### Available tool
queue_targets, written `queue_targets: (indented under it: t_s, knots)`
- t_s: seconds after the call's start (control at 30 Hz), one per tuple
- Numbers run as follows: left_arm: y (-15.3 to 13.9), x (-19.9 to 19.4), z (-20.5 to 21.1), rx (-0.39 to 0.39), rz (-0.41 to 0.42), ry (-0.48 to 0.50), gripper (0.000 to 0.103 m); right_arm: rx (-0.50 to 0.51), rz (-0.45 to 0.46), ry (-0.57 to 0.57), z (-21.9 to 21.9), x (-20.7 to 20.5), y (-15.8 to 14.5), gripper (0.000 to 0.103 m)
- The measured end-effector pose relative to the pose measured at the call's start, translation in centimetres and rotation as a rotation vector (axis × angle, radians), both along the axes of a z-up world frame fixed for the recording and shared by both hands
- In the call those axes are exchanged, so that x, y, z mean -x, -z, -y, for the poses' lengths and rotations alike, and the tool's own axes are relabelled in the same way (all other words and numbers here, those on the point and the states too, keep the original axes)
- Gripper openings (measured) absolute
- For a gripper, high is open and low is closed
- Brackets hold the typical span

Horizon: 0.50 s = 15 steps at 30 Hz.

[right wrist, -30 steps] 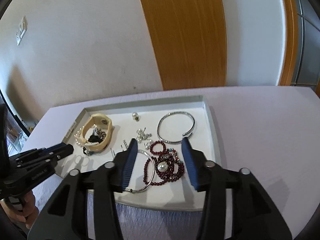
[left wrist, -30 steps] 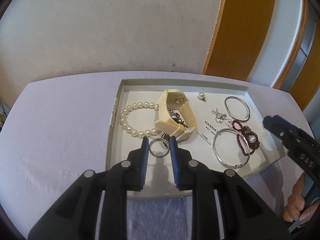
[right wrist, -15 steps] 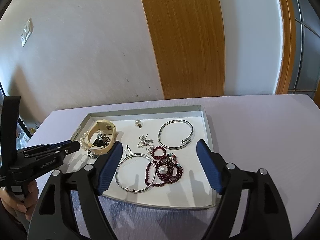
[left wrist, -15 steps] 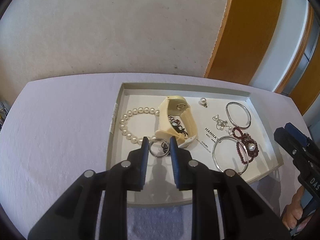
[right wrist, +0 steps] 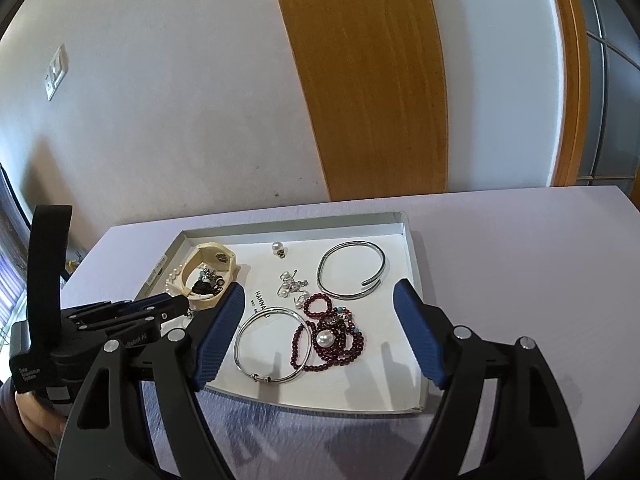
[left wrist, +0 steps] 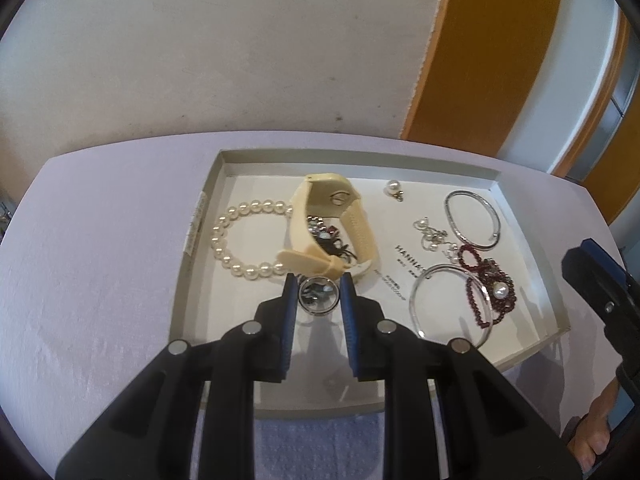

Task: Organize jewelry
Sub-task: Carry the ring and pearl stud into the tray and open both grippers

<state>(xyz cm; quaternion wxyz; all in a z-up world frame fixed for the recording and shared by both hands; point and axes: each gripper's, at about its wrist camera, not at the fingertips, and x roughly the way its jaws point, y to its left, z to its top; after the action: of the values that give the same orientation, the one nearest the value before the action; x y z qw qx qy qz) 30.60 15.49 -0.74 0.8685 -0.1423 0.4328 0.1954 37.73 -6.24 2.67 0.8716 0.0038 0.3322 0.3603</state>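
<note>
Between my left gripper [left wrist: 318, 292] pads sits a small silver ring [left wrist: 317, 295], clamped across its rim and held over the near part of the tray [left wrist: 494, 182], at 6 o'clock from the cream watch [left wrist: 334, 224]; I judge this pinch keeps it from rolling while I choose its spot. At 3 o'clock from the ring lie the bangle [left wrist: 452, 304] and red beads [left wrist: 490, 288]. My right gripper [right wrist: 320, 334] hangs spread wide, holding nothing, above those beads, presumably ready for the next piece.

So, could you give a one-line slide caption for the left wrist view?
Left gripper shut on a silver ring above a tray of jewelry.
</note>
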Motion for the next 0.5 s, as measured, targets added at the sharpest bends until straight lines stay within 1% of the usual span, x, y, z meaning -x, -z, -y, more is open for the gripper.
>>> queue_targets:
  t_s: [0.33, 0.4, 0.43, 0.47, 0.5]
  knots:
    - [0.18, -0.17, 0.14, 0.004, 0.001, -0.001, 0.022, 0.004, 0.002, -0.004, -0.01, 0.14, -0.04, 0.078]
    - [0.14, -0.05, 0.10, 0.007, 0.004, -0.007, 0.025, 0.005, 0.003, -0.004, -0.03, 0.19, 0.00, 0.078]
    - [0.09, 0.06, 0.04, 0.008, 0.005, -0.009, 0.038, 0.005, 0.003, -0.005, -0.03, 0.19, 0.01, 0.078]
    - [-0.03, 0.20, -0.01, 0.005, 0.010, -0.013, 0.056, 0.005, 0.003, -0.005, -0.03, 0.20, 0.03, 0.078]
    - [-0.21, 0.36, -0.05, -0.003, 0.014, -0.021, 0.064, 0.006, 0.004, -0.005, -0.04, 0.23, 0.04, 0.078]
